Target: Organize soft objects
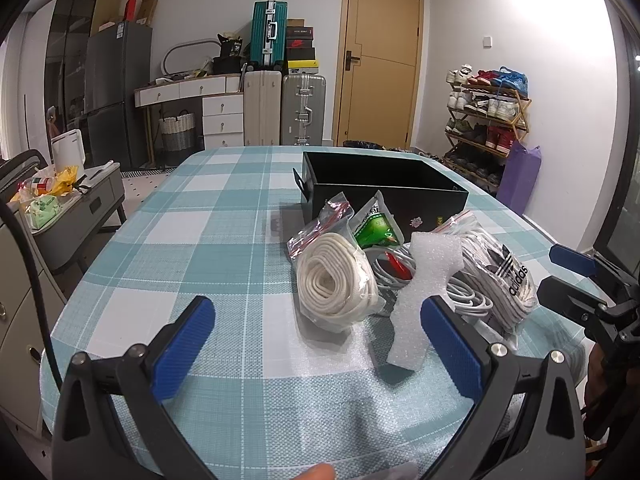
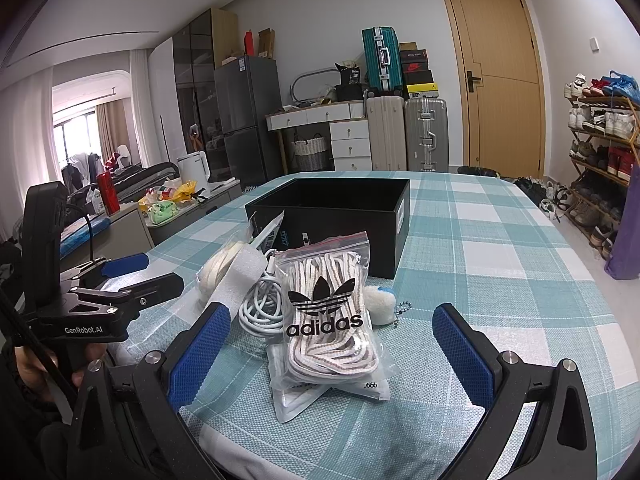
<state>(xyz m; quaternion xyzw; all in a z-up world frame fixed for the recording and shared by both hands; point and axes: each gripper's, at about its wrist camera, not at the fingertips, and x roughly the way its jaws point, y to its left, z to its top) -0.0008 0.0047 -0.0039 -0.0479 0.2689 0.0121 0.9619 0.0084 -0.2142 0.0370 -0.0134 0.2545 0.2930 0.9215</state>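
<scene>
While both grippers gape wide and empty, the adidas lace bag [image 2: 330,312] lies between the right gripper [image 2: 328,344] fingers; foam strip [image 1: 424,292] touches the left gripper [image 1: 316,332] inner pad.

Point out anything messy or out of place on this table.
Nothing is damaged or spilled. The bagged adidas laces, white cable coil and white foam piece lie heaped against the black open box, not inside.
</scene>
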